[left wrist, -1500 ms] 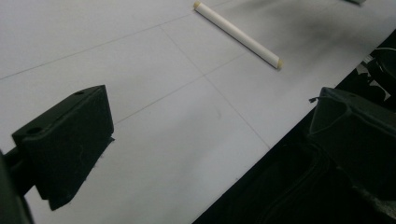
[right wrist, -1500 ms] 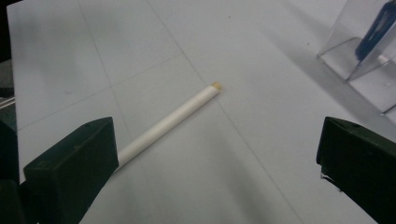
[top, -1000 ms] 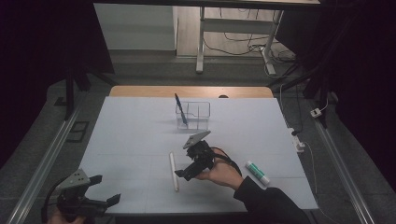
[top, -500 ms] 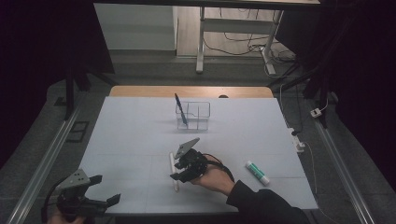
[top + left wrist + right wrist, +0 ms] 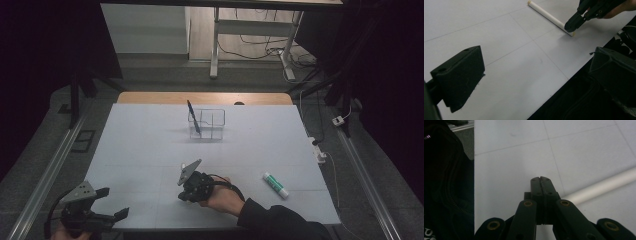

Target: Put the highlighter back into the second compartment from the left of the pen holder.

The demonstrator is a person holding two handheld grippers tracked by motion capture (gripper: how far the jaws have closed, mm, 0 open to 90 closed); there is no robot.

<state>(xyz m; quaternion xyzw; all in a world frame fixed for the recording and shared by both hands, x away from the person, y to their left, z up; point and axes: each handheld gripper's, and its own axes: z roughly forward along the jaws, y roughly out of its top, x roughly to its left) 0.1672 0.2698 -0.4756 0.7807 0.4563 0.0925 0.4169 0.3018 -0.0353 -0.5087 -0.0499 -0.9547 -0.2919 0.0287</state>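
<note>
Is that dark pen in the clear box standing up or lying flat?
Standing, tilted. The pen leans inside the clear box, its top poking above the rim.

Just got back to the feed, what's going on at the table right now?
A person works with a gripper in each hand. The right gripper has just been closing, and its jaws now meet at the near end of a white stick lying on the white mat; whether they pinch it is unclear. The left gripper hovers open at the near left corner. Farther back stands a clear holder with a pen; a glue stick lies to the right.
</note>
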